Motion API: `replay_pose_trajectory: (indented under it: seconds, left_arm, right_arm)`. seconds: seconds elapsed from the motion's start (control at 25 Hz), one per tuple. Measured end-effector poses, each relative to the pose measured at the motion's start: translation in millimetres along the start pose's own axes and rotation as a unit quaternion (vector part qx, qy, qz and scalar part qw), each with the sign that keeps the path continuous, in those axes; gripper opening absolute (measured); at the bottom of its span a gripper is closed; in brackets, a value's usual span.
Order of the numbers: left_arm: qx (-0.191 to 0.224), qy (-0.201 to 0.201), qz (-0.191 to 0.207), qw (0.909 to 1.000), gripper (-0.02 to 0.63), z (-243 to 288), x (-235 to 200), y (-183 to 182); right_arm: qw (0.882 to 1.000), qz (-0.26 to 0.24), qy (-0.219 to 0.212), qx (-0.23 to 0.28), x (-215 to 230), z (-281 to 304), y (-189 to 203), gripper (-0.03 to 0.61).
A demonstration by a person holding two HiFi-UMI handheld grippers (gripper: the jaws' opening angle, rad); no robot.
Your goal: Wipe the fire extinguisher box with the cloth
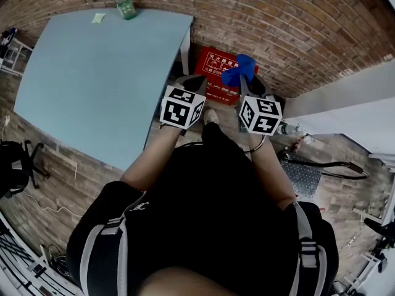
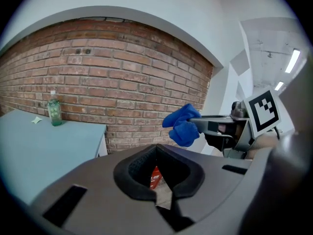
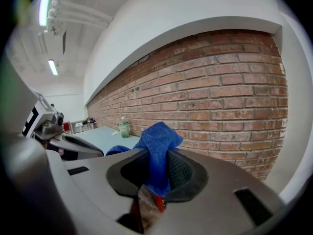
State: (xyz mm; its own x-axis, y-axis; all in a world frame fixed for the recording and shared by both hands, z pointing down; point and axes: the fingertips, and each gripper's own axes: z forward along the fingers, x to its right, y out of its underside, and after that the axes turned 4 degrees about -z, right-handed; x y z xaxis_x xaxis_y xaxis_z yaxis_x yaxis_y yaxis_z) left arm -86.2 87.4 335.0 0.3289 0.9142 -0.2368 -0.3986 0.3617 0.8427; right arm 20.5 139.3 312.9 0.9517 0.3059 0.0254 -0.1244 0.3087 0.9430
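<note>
The red fire extinguisher box stands on the floor against the brick wall, just beyond the table's corner. My right gripper hangs above its right part, shut on a blue cloth that bunches up out of the jaws. My left gripper is level with it, over the box's left edge; its jaws meet at the tip with nothing between them. Slivers of the red box show below both pairs of jaws. The cloth also appears in the left gripper view.
A pale blue table fills the left, with a green bottle and a small paper scrap at its far edge. A black office chair stands at far left. Dark metal gear lies on the floor at right.
</note>
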Motion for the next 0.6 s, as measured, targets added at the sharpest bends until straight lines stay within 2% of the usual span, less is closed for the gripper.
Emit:
replay_pose_trajectory:
  seconds: [0.28, 0.44, 0.6]
  left_arm:
    - [-0.056, 0.008, -0.003, 0.9984, 0.008, 53, -16, 18]
    - [-0.064, 0.004, -0.001, 0.9979, 0.008, 82, -27, 0]
    - [-0.072, -0.021, -0.012, 0.9971, 0.008, 106, -46, -19]
  right_arm:
    - [0.999, 0.033, 0.007, -0.030, 30, 36, 26, 0.089]
    - [0.998, 0.033, 0.005, -0.058, 55, 59, 42, 0.089]
    - [0.996, 0.039, -0.021, -0.082, 74, 91, 46, 0.089]
